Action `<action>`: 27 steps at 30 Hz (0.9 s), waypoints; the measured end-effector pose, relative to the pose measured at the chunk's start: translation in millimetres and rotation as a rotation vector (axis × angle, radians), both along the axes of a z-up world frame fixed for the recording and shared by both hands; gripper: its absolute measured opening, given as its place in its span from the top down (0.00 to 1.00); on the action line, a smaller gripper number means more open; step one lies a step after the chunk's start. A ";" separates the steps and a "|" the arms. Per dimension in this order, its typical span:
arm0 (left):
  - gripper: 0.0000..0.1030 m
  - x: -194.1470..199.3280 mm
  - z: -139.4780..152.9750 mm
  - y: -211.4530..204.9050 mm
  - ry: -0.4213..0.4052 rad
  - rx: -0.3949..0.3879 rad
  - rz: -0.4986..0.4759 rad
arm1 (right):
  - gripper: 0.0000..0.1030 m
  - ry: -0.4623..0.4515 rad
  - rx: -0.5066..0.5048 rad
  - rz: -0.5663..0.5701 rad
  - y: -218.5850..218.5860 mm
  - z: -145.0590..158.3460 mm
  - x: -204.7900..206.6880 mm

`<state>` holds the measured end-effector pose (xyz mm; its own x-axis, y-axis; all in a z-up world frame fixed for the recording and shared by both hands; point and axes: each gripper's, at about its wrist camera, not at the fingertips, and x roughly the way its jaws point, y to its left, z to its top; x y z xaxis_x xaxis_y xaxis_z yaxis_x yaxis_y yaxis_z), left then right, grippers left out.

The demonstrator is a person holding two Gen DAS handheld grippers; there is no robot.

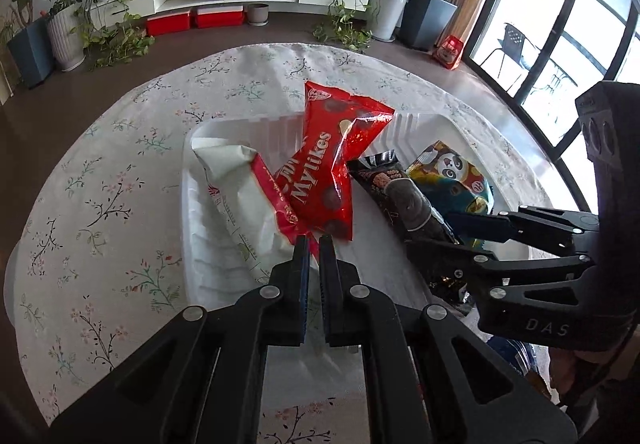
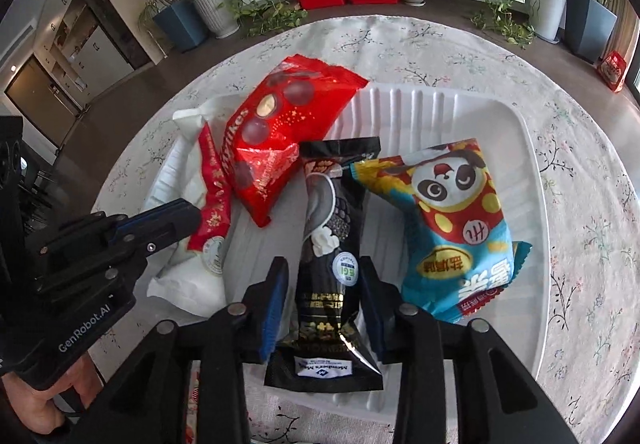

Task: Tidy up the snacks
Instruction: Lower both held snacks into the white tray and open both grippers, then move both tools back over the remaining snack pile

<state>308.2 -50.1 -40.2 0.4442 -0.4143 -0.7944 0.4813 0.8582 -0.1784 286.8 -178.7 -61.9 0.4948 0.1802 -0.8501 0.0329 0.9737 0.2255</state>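
Note:
A white plastic tray (image 1: 224, 124) (image 2: 532, 204) holds several snack packs. A red Mylikes bag (image 1: 328, 164) (image 2: 280, 132) leans on a white-and-red pack (image 1: 240, 196) (image 2: 188, 284) at the tray's left. My left gripper (image 1: 314, 244) (image 2: 190, 216) is shut at that pack's red edge, and a sliver of red wrapper shows between its pads. A black pack (image 1: 396, 196) (image 2: 328, 212) lies in the middle, beside a blue panda bag (image 1: 452, 172) (image 2: 452, 212). My right gripper (image 2: 323, 264) (image 1: 448, 236) straddles the black pack's near end, jaws open, with gaps at both pads.
The tray sits on a round table with a floral cloth (image 1: 100, 184) (image 2: 580, 204). A hand (image 2: 36, 416) holds the left gripper. More wrappers (image 1: 516, 356) lie by the tray's near right corner. Potted plants and a low white shelf stand on the floor beyond.

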 end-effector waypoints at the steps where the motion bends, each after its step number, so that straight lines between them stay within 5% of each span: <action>1: 0.96 -3.3 5.5 2.1 -0.012 -0.009 0.002 | 0.48 -0.024 -0.008 0.004 0.9 6.4 -2.9; 4: 0.94 -15.4 23.9 13.3 -0.048 -0.046 0.025 | 0.40 -0.084 -0.037 0.010 0.7 27.9 -15.6; 6: 0.82 -27.6 37.6 22.4 -0.084 -0.062 0.038 | 0.38 -0.127 -0.039 0.004 -2.9 44.8 -26.5; 7: 0.59 -34.8 44.0 27.4 -0.105 -0.059 0.054 | 0.37 -0.153 -0.037 -0.002 -5.5 55.4 -33.7; 8: 0.23 -42.7 50.2 32.5 -0.120 -0.068 0.066 | 0.36 -0.187 -0.030 -0.008 -9.7 66.8 -42.4; 10: 0.01 -65.0 62.8 43.5 -0.158 -0.113 0.073 | 0.26 -0.265 -0.012 -0.020 -16.7 89.5 -63.0; 13: 0.00 -102.7 75.4 56.6 -0.183 -0.137 0.085 | 0.11 -0.375 0.020 -0.038 -26.6 117.2 -98.8; 18: 0.00 -173.3 74.8 73.5 -0.206 -0.130 0.104 | 0.06 -0.449 0.063 -0.054 -32.0 130.8 -163.1; 22: 0.00 -227.4 54.8 70.2 -0.247 -0.062 0.078 | 0.06 -0.435 0.067 -0.063 -29.5 114.3 -208.0; 27: 0.00 -260.0 25.1 65.2 -0.124 -0.035 0.120 | 0.06 -0.396 0.091 -0.098 -22.3 82.6 -250.0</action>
